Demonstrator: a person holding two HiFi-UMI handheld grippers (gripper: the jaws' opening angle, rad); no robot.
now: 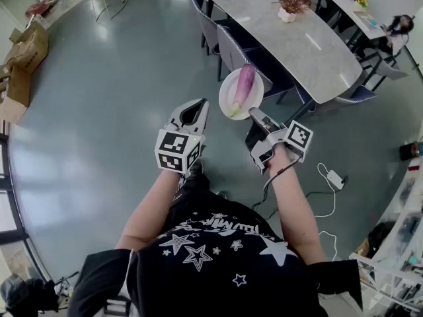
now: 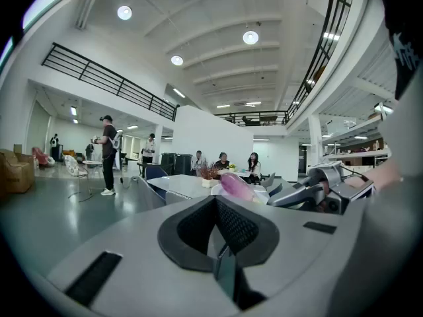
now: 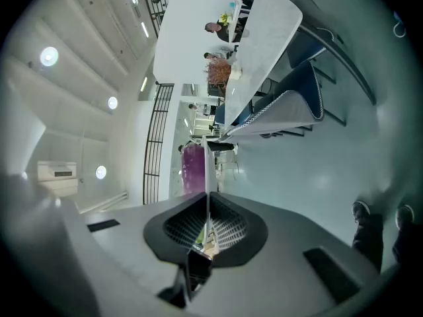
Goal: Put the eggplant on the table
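My right tongs (image 1: 256, 115) pinch the rim of the plate (image 1: 257, 88) carrying the eggplant (image 1: 243, 84); my left tongs (image 1: 193, 109) are pressed together, empty.

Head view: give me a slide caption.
Right gripper clamps a round white plate carrying a long purple eggplant near the marble table.

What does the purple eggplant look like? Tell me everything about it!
The eggplant is long and slim, smooth purple-pink, turning yellowish at the end nearest the person. It lies lengthwise on a round white plate and touches only that. The right gripper clamps the plate's rim, holding it in the air over the grey floor, short of the pale table.
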